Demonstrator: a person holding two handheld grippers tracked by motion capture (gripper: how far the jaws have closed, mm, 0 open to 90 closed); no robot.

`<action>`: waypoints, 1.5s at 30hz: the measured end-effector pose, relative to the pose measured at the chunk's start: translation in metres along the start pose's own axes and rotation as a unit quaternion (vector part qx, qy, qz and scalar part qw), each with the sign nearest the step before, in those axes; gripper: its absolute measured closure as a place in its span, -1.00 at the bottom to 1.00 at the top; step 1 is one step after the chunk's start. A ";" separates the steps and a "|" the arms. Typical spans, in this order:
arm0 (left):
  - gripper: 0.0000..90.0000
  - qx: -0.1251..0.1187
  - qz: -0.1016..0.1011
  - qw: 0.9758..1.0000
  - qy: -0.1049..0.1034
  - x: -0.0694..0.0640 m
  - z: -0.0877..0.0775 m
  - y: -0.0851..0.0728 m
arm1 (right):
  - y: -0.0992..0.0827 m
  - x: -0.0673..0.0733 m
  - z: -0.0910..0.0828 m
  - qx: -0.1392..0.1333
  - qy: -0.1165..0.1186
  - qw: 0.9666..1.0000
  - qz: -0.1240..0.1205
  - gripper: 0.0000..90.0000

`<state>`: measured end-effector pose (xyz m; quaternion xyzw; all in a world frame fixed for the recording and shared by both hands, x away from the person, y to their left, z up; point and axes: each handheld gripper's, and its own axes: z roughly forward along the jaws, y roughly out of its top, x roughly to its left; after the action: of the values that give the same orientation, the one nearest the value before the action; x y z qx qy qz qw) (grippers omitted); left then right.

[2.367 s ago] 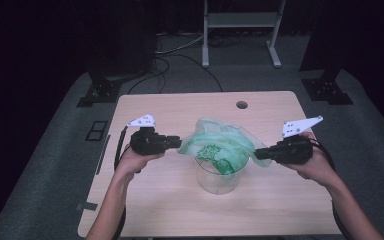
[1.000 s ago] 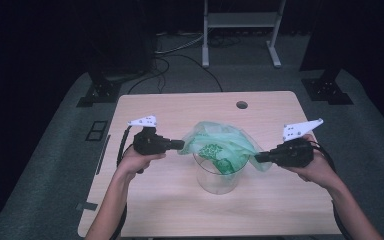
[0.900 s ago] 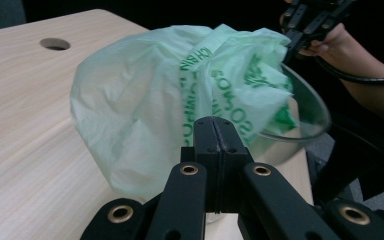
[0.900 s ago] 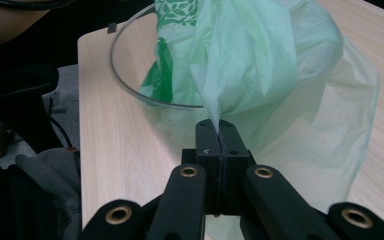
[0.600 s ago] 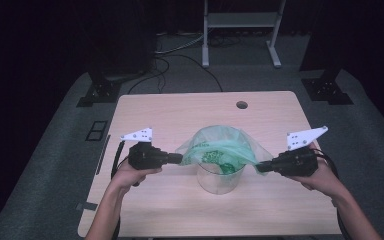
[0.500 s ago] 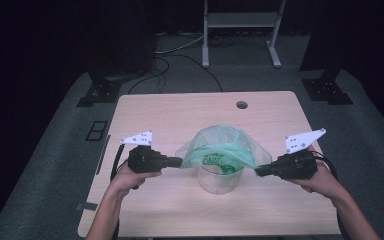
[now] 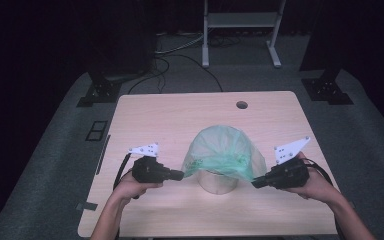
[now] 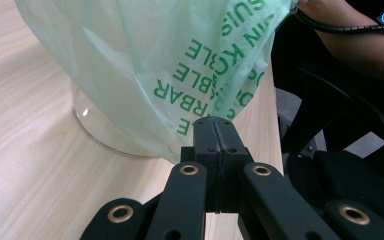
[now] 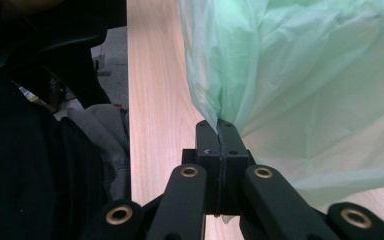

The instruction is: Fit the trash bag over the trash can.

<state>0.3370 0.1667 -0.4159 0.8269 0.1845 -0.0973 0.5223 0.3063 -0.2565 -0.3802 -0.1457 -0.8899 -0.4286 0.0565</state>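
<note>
Both pairs of jaws were clamped on the hem of the green bag (image 7: 223, 152): the left gripper (image 7: 179, 175) on its left edge, the right gripper (image 7: 255, 182) on its right. Since a moment earlier the bag, then bunched above, had been spread and drawn down over the clear container (image 7: 219, 182) mid-table (image 7: 170, 115), so the lining looked nearly seated.

At the near middle of the table (image 7: 180, 115), a bag (image 7: 223, 150) drapes over a container (image 7: 219, 183) standing on the tabletop. The left gripper (image 7: 181, 175) sits at the bag's left edge, the right gripper (image 7: 254, 183) at its right. A hole (image 7: 241, 105) lies behind them near the table's far edge.
</note>
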 end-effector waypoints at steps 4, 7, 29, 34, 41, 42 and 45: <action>1.00 0.010 -0.001 1.000 -0.005 0.001 0.004 -0.003 | -0.001 -0.002 0.004 0.006 0.003 1.000 -0.001 1.00; 1.00 0.018 -0.002 1.000 -0.005 0.001 0.006 -0.005 | -0.002 -0.001 0.006 0.014 0.004 1.000 -0.003 1.00; 1.00 0.064 -0.024 0.997 0.047 0.014 0.009 -0.017 | -0.010 -0.013 0.018 0.074 -0.062 0.995 0.004 1.00; 1.00 0.062 -0.027 0.996 0.056 0.015 0.008 -0.018 | -0.012 -0.015 0.017 0.072 -0.066 0.995 0.009 1.00; 0.93 0.056 -0.027 0.996 0.064 0.013 0.006 -0.018 | -0.015 -0.016 0.014 0.050 -0.068 0.996 0.019 0.72; 0.87 0.055 -0.027 0.996 0.061 0.013 0.004 -0.018 | -0.015 -0.017 0.011 0.037 -0.062 0.997 0.022 0.66; 0.53 0.051 -0.030 0.996 0.066 0.011 0.000 -0.015 | -0.013 -0.017 0.002 0.010 -0.063 0.998 0.023 0.44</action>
<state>0.3408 0.1753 -0.4323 0.8509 0.2382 -0.0676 0.4633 0.3187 -0.2668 -0.3951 -0.1923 -0.8923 -0.4082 0.0117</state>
